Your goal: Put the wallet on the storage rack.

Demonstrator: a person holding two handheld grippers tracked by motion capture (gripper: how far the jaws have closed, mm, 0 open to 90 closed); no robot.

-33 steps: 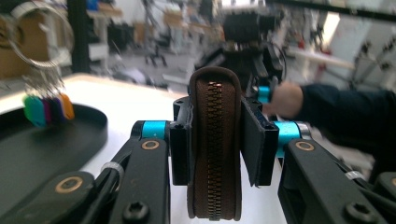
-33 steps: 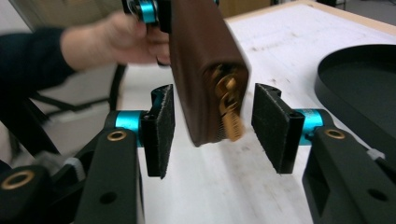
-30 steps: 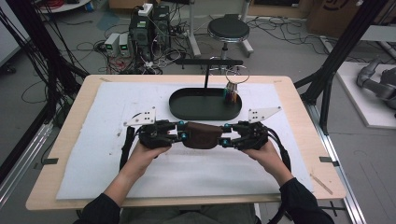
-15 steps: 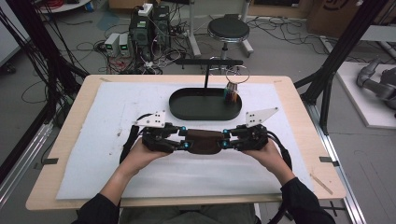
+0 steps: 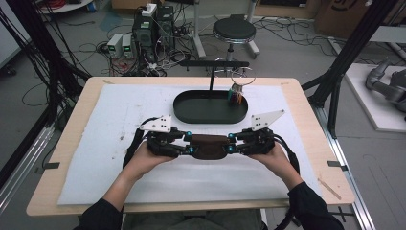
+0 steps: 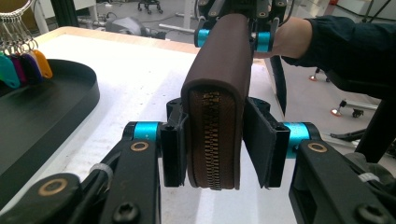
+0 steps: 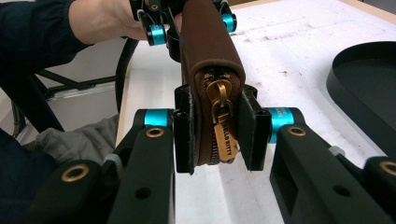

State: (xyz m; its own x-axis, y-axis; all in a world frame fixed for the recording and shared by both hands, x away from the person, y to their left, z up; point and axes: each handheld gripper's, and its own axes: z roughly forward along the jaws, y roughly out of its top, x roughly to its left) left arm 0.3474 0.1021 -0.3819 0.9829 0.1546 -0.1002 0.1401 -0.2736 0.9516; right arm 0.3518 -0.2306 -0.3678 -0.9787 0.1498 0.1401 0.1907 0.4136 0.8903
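Note:
A brown zippered pouch point(image 5: 209, 145) hangs level just above the white mat point(image 5: 110, 158), spanned between my two grippers. My left gripper point(image 5: 190, 143) holds its left end. In the left gripper view both pads of that gripper point(image 6: 215, 144) lie against the pouch point(image 6: 215, 93), zip side facing the camera, and its jaws have just been closing. My right gripper point(image 5: 230, 143) holds the other end. There the pads of this gripper point(image 7: 215, 133) press the pouch point(image 7: 205, 56) beside its brass zip pull point(image 7: 223, 126), after closing within the last second.
A black oval tray point(image 5: 182, 112) lies on the mat beyond the pouch, with a bunch of coloured key tags point(image 5: 235, 93) on a ring at its right end. A black T-shaped stand point(image 5: 210, 72) rises behind it. The table's front edge point(image 5: 191, 207) runs close to the person's sleeves.
Both hands have kept their place with the pouch between them. The grippers have turned slightly, bringing the grey plates on top a little closer together.

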